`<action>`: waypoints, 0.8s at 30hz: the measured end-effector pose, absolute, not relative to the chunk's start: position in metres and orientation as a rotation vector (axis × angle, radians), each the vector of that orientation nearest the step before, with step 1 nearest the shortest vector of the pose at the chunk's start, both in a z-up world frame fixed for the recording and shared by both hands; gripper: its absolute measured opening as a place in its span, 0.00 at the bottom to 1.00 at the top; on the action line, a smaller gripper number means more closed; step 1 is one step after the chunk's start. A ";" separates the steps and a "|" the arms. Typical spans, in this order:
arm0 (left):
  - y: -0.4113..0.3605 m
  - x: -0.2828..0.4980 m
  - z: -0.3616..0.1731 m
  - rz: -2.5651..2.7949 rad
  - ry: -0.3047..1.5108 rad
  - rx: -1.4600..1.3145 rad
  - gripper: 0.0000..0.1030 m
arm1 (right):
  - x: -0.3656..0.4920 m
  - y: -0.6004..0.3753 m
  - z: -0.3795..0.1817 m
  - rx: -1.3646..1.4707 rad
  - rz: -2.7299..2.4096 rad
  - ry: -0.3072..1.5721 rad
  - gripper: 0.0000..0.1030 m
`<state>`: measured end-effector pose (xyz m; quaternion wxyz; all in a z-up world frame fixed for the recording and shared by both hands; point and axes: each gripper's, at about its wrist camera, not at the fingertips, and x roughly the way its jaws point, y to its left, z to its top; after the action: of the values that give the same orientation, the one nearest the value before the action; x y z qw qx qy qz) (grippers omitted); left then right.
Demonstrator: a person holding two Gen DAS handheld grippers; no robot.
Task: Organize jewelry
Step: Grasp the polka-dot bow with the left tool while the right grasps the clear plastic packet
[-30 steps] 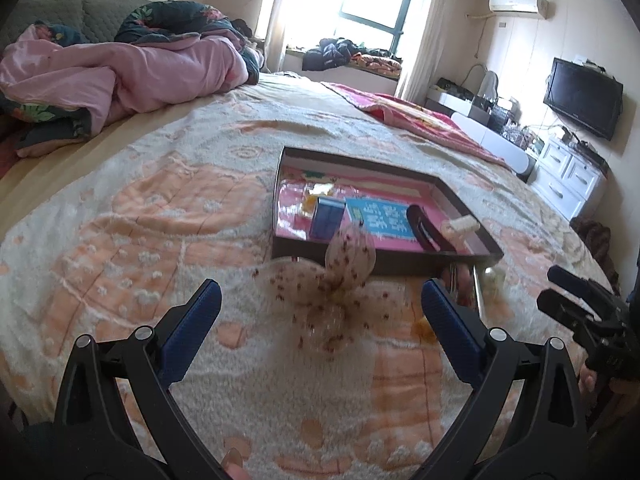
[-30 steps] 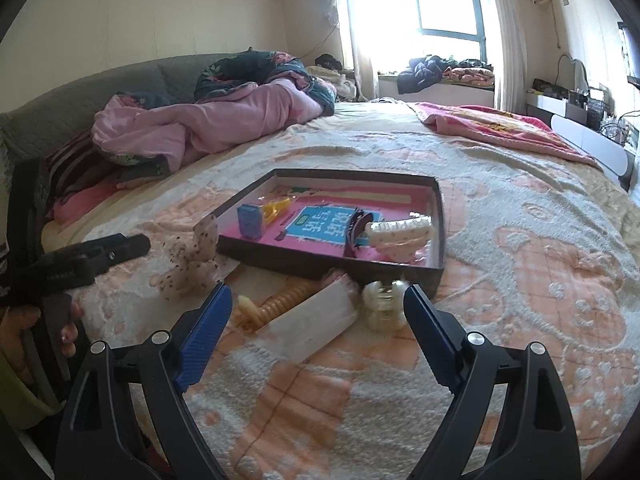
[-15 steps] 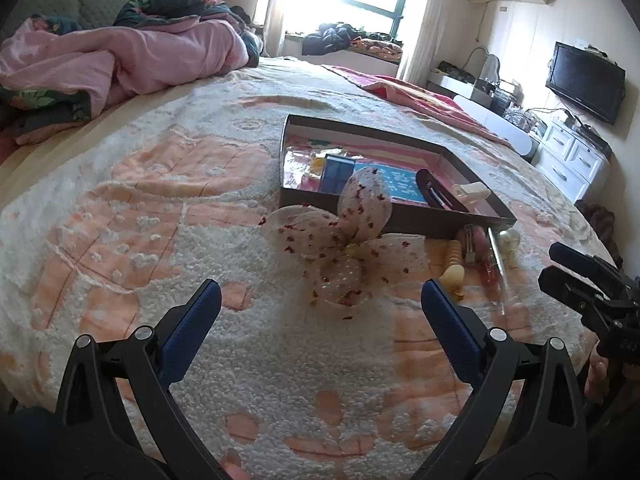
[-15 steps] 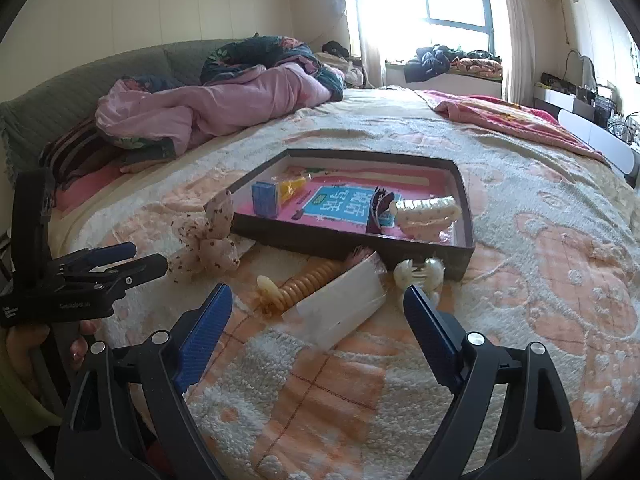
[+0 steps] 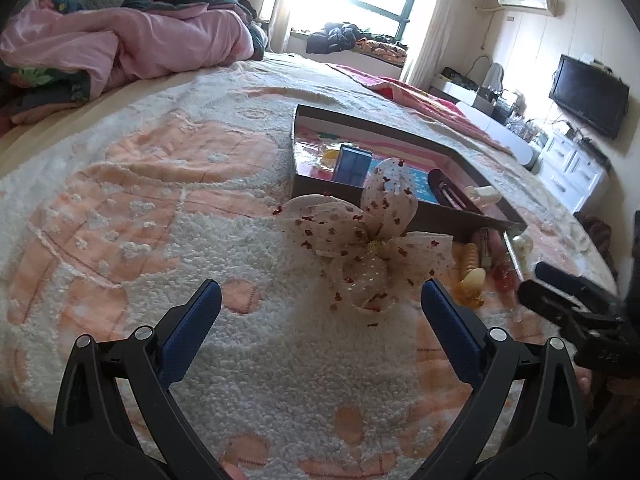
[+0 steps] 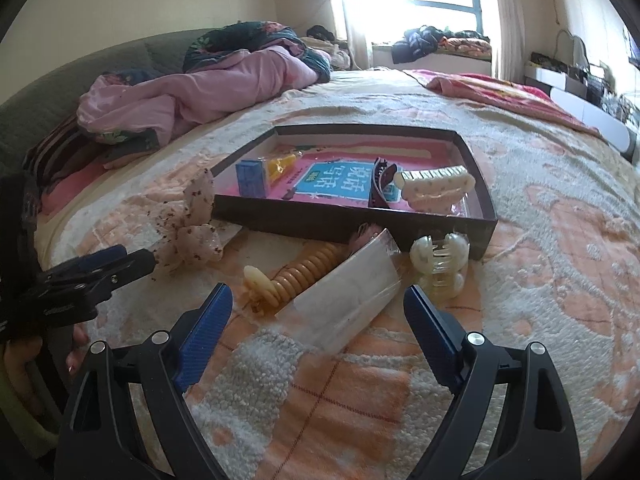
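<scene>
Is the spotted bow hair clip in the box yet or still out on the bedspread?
Out. The spotted bow lies on the bedspread against the box's near outer wall.

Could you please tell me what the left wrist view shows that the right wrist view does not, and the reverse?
Only the left wrist view shows the wall television and the air conditioner. Only the right wrist view shows the whole clear packet and the pale claw clip on the blanket. Both show the open left tool, the open right tool, the dotted fabric bow, the dark tray and the blue box inside it.
</scene>
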<state>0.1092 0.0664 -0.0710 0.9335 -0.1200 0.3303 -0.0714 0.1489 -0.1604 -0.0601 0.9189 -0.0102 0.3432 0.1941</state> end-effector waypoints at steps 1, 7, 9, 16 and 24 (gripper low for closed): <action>0.066 0.109 -0.071 -0.154 0.675 -0.251 0.89 | 0.151 -0.160 -0.062 -0.017 0.390 0.711 0.82; 0.059 0.118 -0.075 -0.189 0.688 -0.254 0.86 | 0.164 -0.163 -0.070 0.021 0.333 0.756 0.82; 0.054 0.120 -0.076 -0.193 0.688 -0.248 0.83 | 0.168 -0.164 -0.073 0.041 0.325 0.772 0.78; 0.055 0.125 -0.080 -0.193 0.696 -0.259 0.72 | 0.169 -0.172 -0.081 0.076 0.301 0.792 0.51; 0.053 0.127 -0.082 -0.202 0.710 -0.254 0.30 | 0.165 -0.194 -0.081 0.097 0.266 0.773 0.21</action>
<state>0.1266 0.0530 -0.0825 0.9248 -0.1239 0.3458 -0.0985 0.1649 -0.1941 -0.0807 0.9164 0.0473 0.3757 0.1295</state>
